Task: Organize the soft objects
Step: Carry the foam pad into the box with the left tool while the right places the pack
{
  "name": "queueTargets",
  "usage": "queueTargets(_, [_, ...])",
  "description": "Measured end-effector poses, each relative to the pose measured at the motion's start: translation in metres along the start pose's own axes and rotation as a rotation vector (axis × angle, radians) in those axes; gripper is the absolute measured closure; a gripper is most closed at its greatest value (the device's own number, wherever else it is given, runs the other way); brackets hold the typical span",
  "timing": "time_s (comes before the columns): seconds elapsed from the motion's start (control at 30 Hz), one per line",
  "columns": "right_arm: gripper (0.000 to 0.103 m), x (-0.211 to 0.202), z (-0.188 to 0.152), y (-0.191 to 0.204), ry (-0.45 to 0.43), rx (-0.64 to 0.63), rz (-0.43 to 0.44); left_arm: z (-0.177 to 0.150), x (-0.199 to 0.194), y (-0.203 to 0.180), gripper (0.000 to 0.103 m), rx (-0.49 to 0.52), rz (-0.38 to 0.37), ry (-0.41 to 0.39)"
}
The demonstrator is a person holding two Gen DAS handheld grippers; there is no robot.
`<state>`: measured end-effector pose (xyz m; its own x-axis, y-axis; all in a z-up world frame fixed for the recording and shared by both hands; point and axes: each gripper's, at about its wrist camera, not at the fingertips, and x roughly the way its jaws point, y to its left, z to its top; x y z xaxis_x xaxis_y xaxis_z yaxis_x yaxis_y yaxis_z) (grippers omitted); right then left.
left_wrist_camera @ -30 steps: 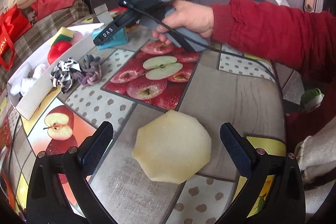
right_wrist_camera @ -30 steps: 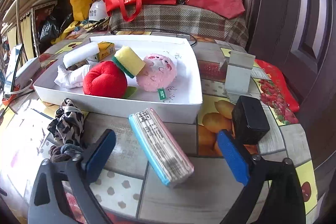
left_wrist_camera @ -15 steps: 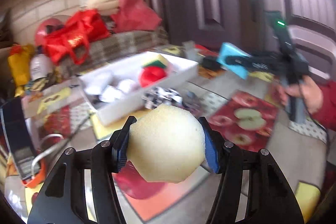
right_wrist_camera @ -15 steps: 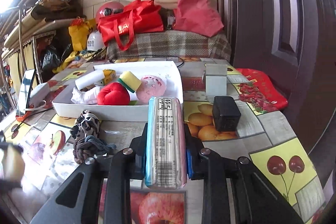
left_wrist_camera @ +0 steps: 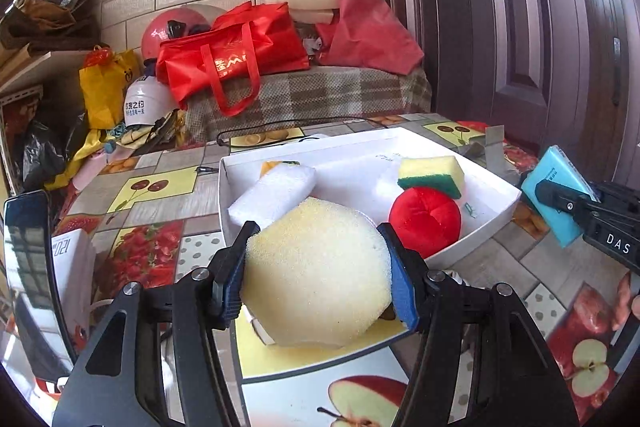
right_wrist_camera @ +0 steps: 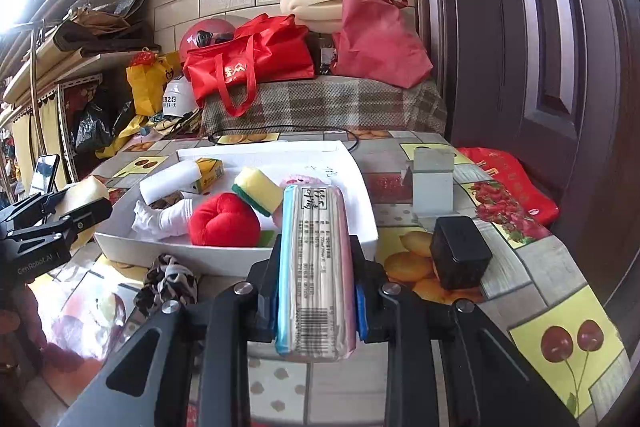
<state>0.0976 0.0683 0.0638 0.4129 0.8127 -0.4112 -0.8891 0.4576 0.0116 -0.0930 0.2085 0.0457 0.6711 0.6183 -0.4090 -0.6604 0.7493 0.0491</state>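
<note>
My left gripper (left_wrist_camera: 318, 269) is shut on a round pale yellow sponge (left_wrist_camera: 318, 275), held just short of the near rim of the white tray (left_wrist_camera: 486, 223). My right gripper (right_wrist_camera: 316, 287) is shut on a blue and pink cloth pack (right_wrist_camera: 314, 267), held in front of the tray (right_wrist_camera: 224, 259). The tray holds a red plush (left_wrist_camera: 424, 219), a yellow-green sponge (left_wrist_camera: 432, 173) and a white foam block (left_wrist_camera: 272, 193). The right gripper with its pack (left_wrist_camera: 560, 195) shows at the right of the left wrist view. The left gripper and sponge (right_wrist_camera: 86, 193) show at the left of the right wrist view.
A black-and-white scrunchie (right_wrist_camera: 170, 281) lies on the table before the tray. A black box (right_wrist_camera: 460, 257) and a grey holder (right_wrist_camera: 432, 183) stand right of the tray. A phone (left_wrist_camera: 38, 267) stands at the left. Red bags (right_wrist_camera: 248, 67) are piled behind the table.
Both grippers closed on their objects, lifted them off the table and brought them toward the white tray. The left gripper swung from facing the apple mat to facing the tray.
</note>
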Motion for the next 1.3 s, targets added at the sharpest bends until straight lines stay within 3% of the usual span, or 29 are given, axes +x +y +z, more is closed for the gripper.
queueTargets(0.17, [0.076, 0.034, 0.014, 0.014, 0.006, 0.002, 0.016, 0.012, 0.031, 0.000, 0.043, -0.009, -0.005, 0.041])
queueTargets(0.33, [0.076, 0.078, 0.026, 0.018, 0.087, 0.024, 0.030, 0.020, 0.065, 0.006, 0.043, -0.048, -0.013, 0.134])
queueTargets(0.47, [0.076, 0.106, 0.033, 0.018, 0.145, 0.050, 0.031, 0.027, 0.081, 0.005, 0.042, -0.036, 0.045, 0.134])
queueTargets(0.63, [0.076, 0.124, 0.042, 0.022, 0.143, 0.047, -0.045, 0.035, 0.099, 0.006, 0.042, -0.020, 0.159, 0.131])
queueTargets(0.8, [0.076, 0.125, 0.046, 0.033, 0.122, -0.015, -0.074, 0.036, 0.098, 0.011, 0.041, -0.034, 0.183, 0.105])
queueTargets(0.87, [0.075, 0.121, 0.046, 0.034, 0.102, -0.021, -0.079, 0.035, 0.094, 0.015, 0.036, -0.051, 0.192, 0.086])
queueTargets(0.9, [0.075, 0.119, 0.047, 0.034, 0.094, -0.022, -0.081, 0.035, 0.093, 0.017, 0.027, -0.060, 0.198, 0.081])
queueTargets(0.97, [0.065, 0.117, 0.047, 0.035, 0.083, -0.028, -0.081, 0.036, 0.090, 0.019, 0.012, -0.076, 0.216, 0.067])
queueTargets(1.0, [0.037, 0.117, 0.047, 0.036, 0.078, -0.031, -0.080, 0.036, 0.087, 0.020, 0.003, -0.082, 0.228, 0.054])
queueTargets(1.03, [0.005, 0.115, 0.047, 0.036, 0.070, -0.031, -0.082, 0.035, 0.083, 0.021, 0.000, -0.093, 0.243, 0.035])
queueTargets(1.07, [0.000, 0.113, 0.047, 0.036, 0.055, -0.025, -0.093, 0.035, 0.078, 0.022, 0.000, -0.105, 0.253, 0.013])
queueTargets(1.3, [0.000, 0.096, 0.049, 0.033, -0.047, -0.008, -0.103, 0.034, 0.057, 0.025, 0.000, -0.130, 0.302, -0.086])
